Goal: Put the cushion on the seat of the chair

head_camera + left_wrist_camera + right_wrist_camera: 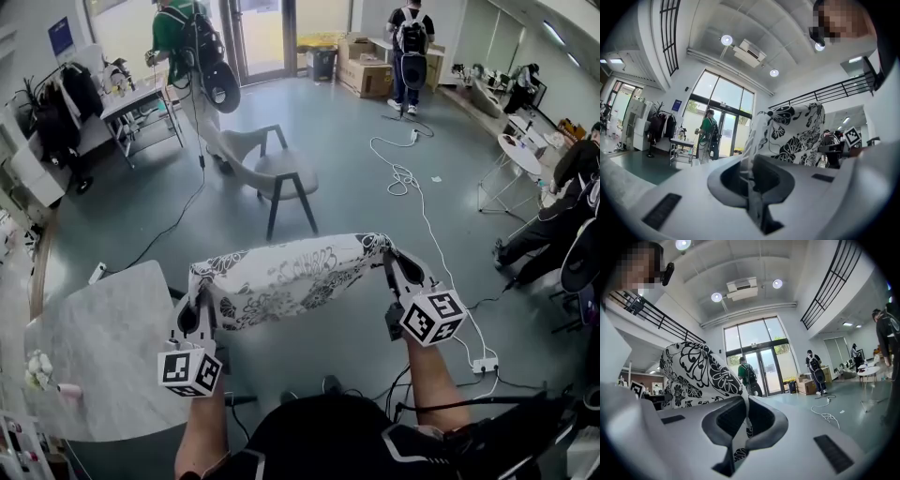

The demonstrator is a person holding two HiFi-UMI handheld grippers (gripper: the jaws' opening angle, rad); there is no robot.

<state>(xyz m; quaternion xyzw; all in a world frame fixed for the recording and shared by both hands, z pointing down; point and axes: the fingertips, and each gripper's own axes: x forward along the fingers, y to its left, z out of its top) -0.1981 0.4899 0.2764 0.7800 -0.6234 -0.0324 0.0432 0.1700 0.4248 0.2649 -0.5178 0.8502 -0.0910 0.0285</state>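
A white cushion with black flower print (286, 277) hangs stretched in the air between my two grippers. My left gripper (199, 302) is shut on its left corner, and the fabric (792, 133) rises from the jaws in the left gripper view. My right gripper (394, 270) is shut on the right corner, with the cloth (701, 376) pinched between the jaws in the right gripper view. The light grey chair (277, 171) stands on the floor further ahead, its seat bare, well beyond the cushion.
A round marble-look table (103, 347) lies close at my lower left. White cable (412, 187) snakes over the floor to the right of the chair, with a power strip (485, 365) near my right arm. People stand at the back and at the right edge.
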